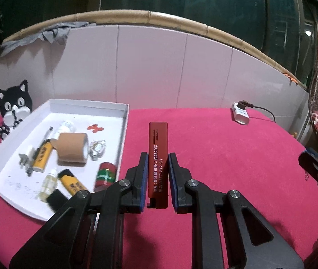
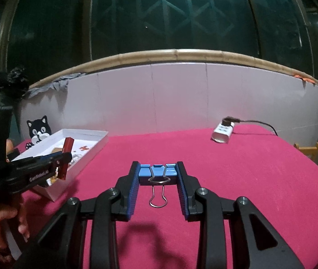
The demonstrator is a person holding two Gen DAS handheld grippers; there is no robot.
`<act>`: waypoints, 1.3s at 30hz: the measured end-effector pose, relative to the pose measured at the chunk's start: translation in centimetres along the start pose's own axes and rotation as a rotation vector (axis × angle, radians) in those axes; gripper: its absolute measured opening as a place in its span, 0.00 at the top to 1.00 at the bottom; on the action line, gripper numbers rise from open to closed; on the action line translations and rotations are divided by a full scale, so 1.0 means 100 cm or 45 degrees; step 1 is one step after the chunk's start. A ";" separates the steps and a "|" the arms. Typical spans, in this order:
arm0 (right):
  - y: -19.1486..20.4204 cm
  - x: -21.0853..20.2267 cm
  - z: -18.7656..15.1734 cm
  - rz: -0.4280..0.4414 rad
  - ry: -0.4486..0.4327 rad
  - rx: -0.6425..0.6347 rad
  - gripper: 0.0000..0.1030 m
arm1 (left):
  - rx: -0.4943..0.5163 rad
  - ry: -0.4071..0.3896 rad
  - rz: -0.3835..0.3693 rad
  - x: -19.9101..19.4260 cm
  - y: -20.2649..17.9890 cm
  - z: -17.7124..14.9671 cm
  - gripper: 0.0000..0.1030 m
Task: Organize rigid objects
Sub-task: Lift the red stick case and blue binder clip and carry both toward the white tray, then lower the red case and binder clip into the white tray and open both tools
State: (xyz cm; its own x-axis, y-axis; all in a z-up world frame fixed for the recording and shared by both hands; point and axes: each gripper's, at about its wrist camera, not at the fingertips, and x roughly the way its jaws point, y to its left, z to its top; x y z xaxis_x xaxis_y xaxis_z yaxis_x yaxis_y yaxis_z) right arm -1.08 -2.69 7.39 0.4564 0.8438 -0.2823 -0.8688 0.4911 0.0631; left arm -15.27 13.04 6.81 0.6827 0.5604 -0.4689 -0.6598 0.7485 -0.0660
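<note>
My left gripper (image 1: 158,157) is shut on a red rectangular lighter (image 1: 158,157) with white print, held above the pink table just right of the white tray (image 1: 126,112). In the right wrist view the left gripper (image 2: 63,157) holds the lighter (image 2: 65,157) upright beside the tray (image 2: 96,144). My right gripper (image 2: 158,165) is shut on a blue binder clip (image 2: 158,172), whose wire handle hangs toward me over the cloth.
The tray holds a tan tape roll (image 1: 72,150), yellow lighters (image 1: 42,159), small bottles (image 1: 49,182), a red-green can (image 1: 106,174) and other small items. A white power strip (image 1: 240,113) with a plug lies at the far right. A cat figure (image 1: 13,107) stands behind the tray.
</note>
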 end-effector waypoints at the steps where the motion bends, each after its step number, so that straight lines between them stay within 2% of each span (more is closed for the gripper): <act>1: 0.003 -0.001 0.004 0.011 -0.005 -0.004 0.70 | 0.002 -0.005 0.003 -0.004 0.002 0.002 0.84; 7: 0.021 -0.005 0.024 0.061 -0.044 -0.045 0.70 | -0.003 -0.037 0.074 -0.026 0.018 0.017 0.84; 14: 0.056 -0.008 0.050 0.143 -0.096 -0.126 0.70 | -0.054 -0.093 0.157 -0.052 0.055 0.033 0.84; 23: 0.093 -0.007 0.070 0.245 -0.144 -0.174 0.70 | -0.090 -0.141 0.246 -0.078 0.091 0.039 0.84; 39: 0.150 0.013 0.089 0.360 -0.117 -0.202 0.70 | -0.117 -0.163 0.338 -0.095 0.138 0.042 0.84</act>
State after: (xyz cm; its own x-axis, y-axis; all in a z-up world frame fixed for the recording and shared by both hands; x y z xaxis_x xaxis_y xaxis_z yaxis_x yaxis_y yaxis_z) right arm -11.81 7.75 16.49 0.2018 0.9615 -0.1867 -0.9793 0.2006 -0.0255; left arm -29.54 19.54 14.10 0.5130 0.7764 -0.3662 -0.8419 0.5382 -0.0383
